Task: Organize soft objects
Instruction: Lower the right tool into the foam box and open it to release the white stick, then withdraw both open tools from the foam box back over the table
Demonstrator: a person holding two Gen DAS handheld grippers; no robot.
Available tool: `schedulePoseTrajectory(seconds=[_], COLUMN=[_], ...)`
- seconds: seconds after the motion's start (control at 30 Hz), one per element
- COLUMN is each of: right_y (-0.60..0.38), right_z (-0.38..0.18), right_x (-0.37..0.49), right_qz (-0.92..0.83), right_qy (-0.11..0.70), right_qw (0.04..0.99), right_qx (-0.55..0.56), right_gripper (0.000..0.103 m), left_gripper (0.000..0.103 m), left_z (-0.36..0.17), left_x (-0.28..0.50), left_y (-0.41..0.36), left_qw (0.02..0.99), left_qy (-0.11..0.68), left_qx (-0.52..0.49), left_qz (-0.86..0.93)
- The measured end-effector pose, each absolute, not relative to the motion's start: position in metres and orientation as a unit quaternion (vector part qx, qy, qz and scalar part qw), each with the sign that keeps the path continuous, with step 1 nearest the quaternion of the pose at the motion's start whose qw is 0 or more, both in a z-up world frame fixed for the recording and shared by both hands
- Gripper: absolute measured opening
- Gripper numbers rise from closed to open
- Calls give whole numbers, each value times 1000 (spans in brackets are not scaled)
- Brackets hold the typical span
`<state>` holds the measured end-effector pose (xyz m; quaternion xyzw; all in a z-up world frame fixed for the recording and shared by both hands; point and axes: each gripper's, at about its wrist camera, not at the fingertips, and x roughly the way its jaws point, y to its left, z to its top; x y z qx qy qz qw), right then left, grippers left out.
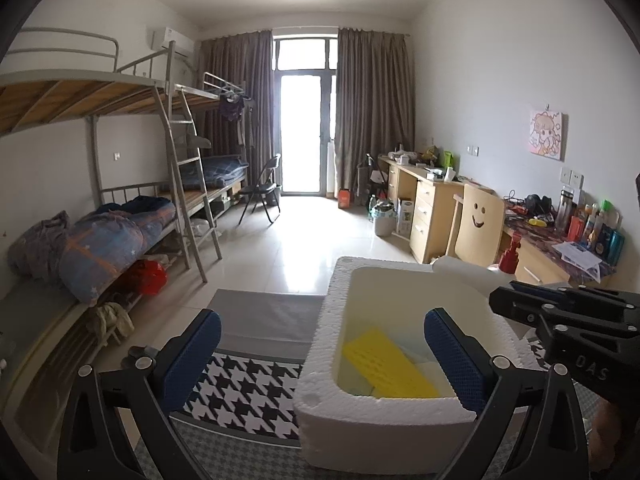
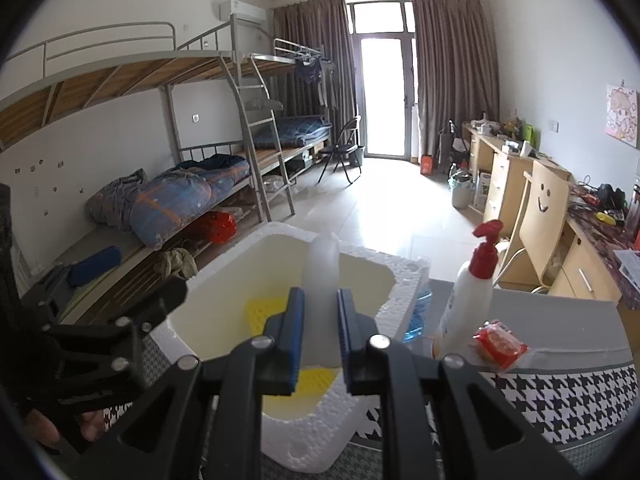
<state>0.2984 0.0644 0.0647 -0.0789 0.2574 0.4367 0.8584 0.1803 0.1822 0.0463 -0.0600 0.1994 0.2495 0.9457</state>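
The left gripper [image 1: 322, 354] is fully released: its two blue pads are spread wide, and nothing is pressed between them. One pad is seen over the houndstooth cloth [image 1: 244, 396], the other over the near right part of the white foam box [image 1: 320, 360]. No earlier picture is available for comparison.

The right gripper [image 2: 318, 344] is clenched on a translucent soft bottle [image 2: 320, 280]. The bottle is gripped near its lower part by both blue pads and is held upright, with its rounded top pointing to the far side. It is held above the foam box [image 2: 400, 276], over the near rim.

Inside the box, a yellow sheet [image 1: 390, 364] is seen lying flat on the bottom, with pale items partly hidden beneath it. In the right wrist view, a yellow textured piece [image 2: 264, 312] is visible behind and below the held bottle.

To the right of the box, a white pump bottle with a red head [image 2: 470, 292] is stood upright on the grey surface [image 2: 560, 320]. A red packet [image 2: 500, 344] is laid just beside its base. A blue-tinted container [image 2: 420, 312] is seen between the box and the pump bottle, touching the box wall.

Part of the left gripper body [image 2: 100, 344] is visible at the near left of the right wrist view.
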Motion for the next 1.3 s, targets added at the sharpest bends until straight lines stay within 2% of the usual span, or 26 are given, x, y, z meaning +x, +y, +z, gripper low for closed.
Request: schedulePoseTrajectory(seconds=[0.53,0.57,0.63,0.7,0.77,0.8,1.3], right_y=[82,84,87,86,84,82,68], right_z=[54,54,53,53,54,55,62], right_x=[308,307,306,306,306,306,298], right_qz=[448,450,446,441,438,437,434], right_qy=[279,278,277,278,281,279,266], right_qw=[845,844,846,848,849,851,857], right_qx=[-86,-90,-95,-97,-90,-84,-77], right_gripper=[19,24,26,39,71,75,76], left_gripper=[102,102,102,102,102,102,102], left_z=[43,44,44,43,43,43,45], left_x=[161,160,158,157,155,155,155], left_y=[191,192,192,192,193,193,186], left_qw=[942,942,942,942,942,942,942], left_qy=[196,196,196,195,195,195,197], left_qx=[-62,-62,-61,-62,-63,-63,-66], left_qz=[265,265,265,265,266,265,263])
